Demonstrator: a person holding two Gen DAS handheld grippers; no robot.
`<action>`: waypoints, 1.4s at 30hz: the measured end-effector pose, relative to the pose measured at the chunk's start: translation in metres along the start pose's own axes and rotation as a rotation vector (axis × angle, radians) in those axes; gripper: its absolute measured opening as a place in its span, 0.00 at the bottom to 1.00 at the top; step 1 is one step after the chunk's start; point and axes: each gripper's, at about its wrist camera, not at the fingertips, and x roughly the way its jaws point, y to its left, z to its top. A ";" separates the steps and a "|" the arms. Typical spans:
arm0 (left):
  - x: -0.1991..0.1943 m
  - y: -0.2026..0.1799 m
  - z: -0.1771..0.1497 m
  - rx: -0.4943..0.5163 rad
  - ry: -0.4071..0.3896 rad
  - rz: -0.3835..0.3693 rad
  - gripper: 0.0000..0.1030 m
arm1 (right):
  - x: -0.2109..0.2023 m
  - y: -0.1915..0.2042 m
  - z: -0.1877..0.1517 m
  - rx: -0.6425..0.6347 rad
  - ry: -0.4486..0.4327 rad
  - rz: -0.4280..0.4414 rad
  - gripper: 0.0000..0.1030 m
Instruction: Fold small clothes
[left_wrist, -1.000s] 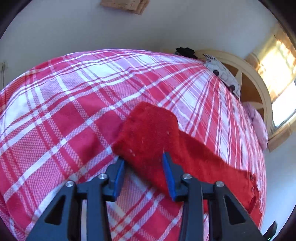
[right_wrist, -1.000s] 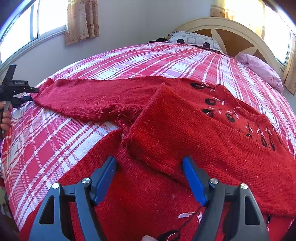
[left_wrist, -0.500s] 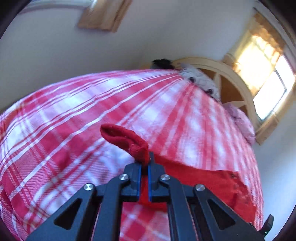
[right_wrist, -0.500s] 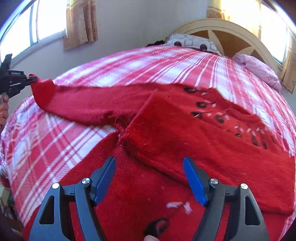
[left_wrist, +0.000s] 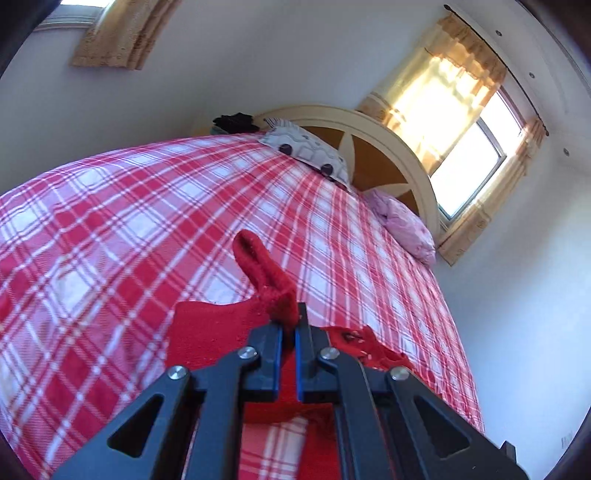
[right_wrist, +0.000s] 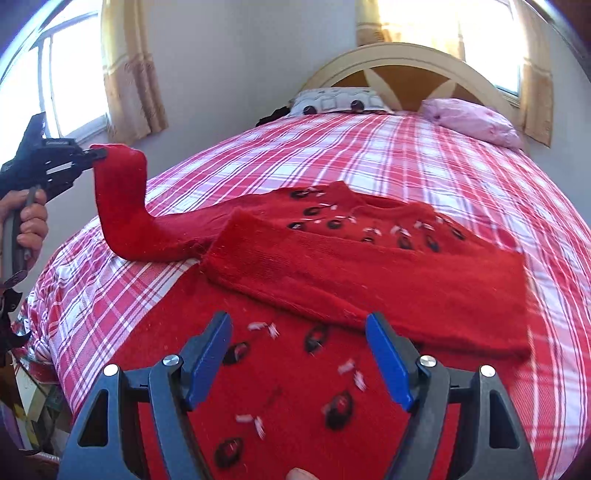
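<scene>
While the red knitted sweater (right_wrist: 369, 266) lay spread on the plaid bedspread (right_wrist: 424, 158), its right sleeve (right_wrist: 388, 291) was folded across the chest, the cuff edge ending toward 3 o'clock in the right wrist view. Bare bedspread remained on all sides of the garment: a wide stretch toward 12 o'clock up to the patterned pillow (right_wrist: 332, 101) and pink pillow (right_wrist: 469, 118) at the headboard (right_wrist: 402, 59), and a narrower strip at 9 o'clock before the mattress edge fell away.

The left sleeve (right_wrist: 122, 206) rose off the bed at 9 o'clock, arching upward from the shoulder. The left gripper (left_wrist: 289, 325) had its fingers pressed together on the sleeve's cuff (left_wrist: 266, 277), which stood up past the tips in the left wrist view. A hand (right_wrist: 29, 218) grasped that gripper's handle, held level above the bed's left edge, tips pointing toward 3 o'clock.

The right gripper (right_wrist: 299, 354) hung low over the sweater's lower body at 6 o'clock, fingers (right_wrist: 208, 358) spread wide and gripping nothing, tilted forward toward the headboard. Whether its tips touched the knit could not be determined.
</scene>
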 end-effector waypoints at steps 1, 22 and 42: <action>0.004 -0.009 -0.002 0.003 0.004 -0.017 0.05 | -0.004 -0.004 -0.003 0.007 -0.007 0.001 0.73; 0.070 -0.172 -0.071 0.215 0.142 -0.221 0.05 | -0.040 -0.056 -0.038 0.102 -0.041 -0.011 0.73; 0.125 -0.250 -0.224 0.852 0.212 0.029 0.58 | -0.044 -0.131 -0.057 0.307 -0.089 -0.119 0.73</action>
